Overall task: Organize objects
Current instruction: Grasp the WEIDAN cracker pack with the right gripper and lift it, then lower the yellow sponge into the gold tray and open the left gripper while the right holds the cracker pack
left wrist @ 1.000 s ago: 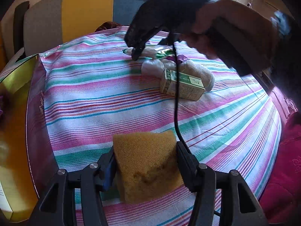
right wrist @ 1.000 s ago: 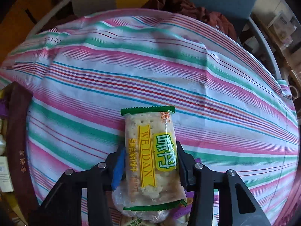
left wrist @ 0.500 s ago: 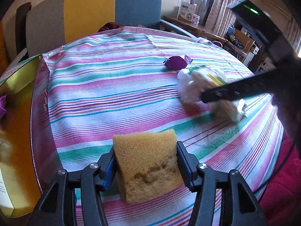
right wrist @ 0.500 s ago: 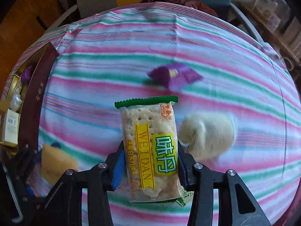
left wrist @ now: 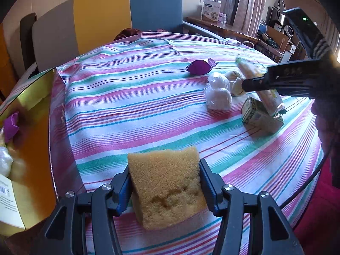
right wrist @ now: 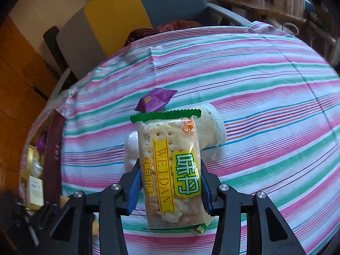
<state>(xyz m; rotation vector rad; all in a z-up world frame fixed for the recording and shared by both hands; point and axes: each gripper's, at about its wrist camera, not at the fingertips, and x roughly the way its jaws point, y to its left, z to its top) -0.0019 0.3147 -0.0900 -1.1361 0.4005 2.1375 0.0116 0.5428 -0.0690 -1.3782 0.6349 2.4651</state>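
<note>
My left gripper (left wrist: pixel 163 176) is shut on a yellow sponge (left wrist: pixel 167 189), held just above the striped tablecloth (left wrist: pixel 127 97). My right gripper (right wrist: pixel 170 180) is shut on a cracker packet (right wrist: pixel 170 170) with a green top edge; it also shows in the left wrist view (left wrist: pixel 269 93), at the right above a small green carton (left wrist: pixel 261 116). On the cloth lie a purple candy (left wrist: pixel 200 67), a white wrapped ball (left wrist: pixel 217 94) and a cream rolled cloth (right wrist: pixel 210 129). A gold box (left wrist: pixel 27 131) stands at the left.
The gold box holds a purple candy (left wrist: pixel 10 125), a white bundle (left wrist: pixel 5 163) and a white carton (left wrist: pixel 10 204). A chair with grey, yellow and blue panels (left wrist: pixel 106 19) stands behind the round table. A cluttered shelf (left wrist: pixel 276 34) is at the back right.
My right gripper has carried the cracker packet back over the pile at the right side of the table and tilted up. The left gripper with the sponge has barely moved.
</note>
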